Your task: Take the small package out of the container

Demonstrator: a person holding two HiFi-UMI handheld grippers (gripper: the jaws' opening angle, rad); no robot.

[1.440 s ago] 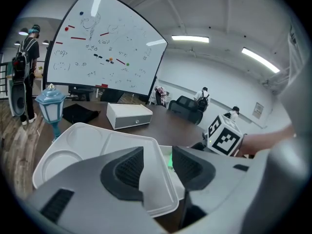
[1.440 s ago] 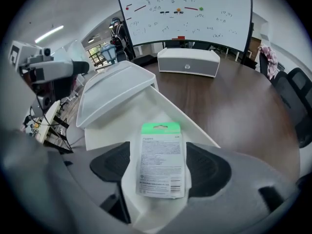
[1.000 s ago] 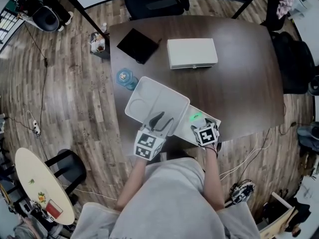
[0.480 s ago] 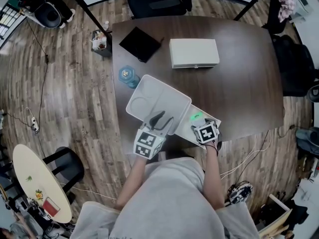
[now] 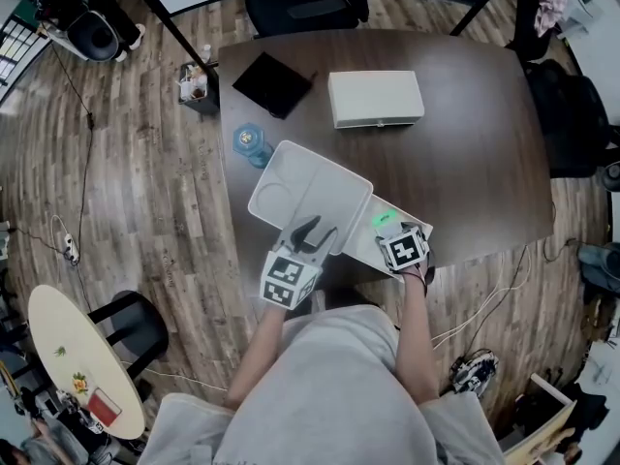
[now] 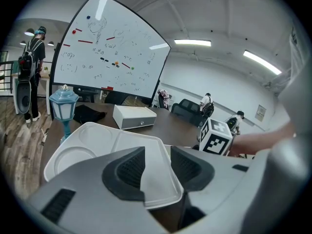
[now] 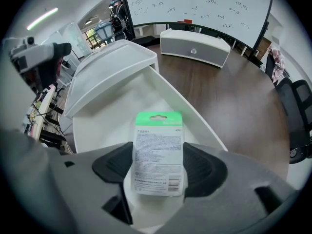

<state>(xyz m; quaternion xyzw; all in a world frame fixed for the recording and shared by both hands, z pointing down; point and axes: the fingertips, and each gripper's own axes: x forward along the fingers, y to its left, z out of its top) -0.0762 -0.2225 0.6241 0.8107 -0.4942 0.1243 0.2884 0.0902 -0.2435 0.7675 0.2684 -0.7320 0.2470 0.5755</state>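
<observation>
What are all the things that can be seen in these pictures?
table: 1, dark brown, middle of floor
container: 1, white, table's near edge, lid open leftward
small package: 1, white with green top, over container
box: 1, white, table's far side
flat item: 1, black, table's far left
lantern: 1, blue, table's left edge
whiteboard: 1, white, beyond table
left gripper: 1, grey, jaws apart round lid's corner, just been closing
right gripper: 1, grey, shut on small package
</observation>
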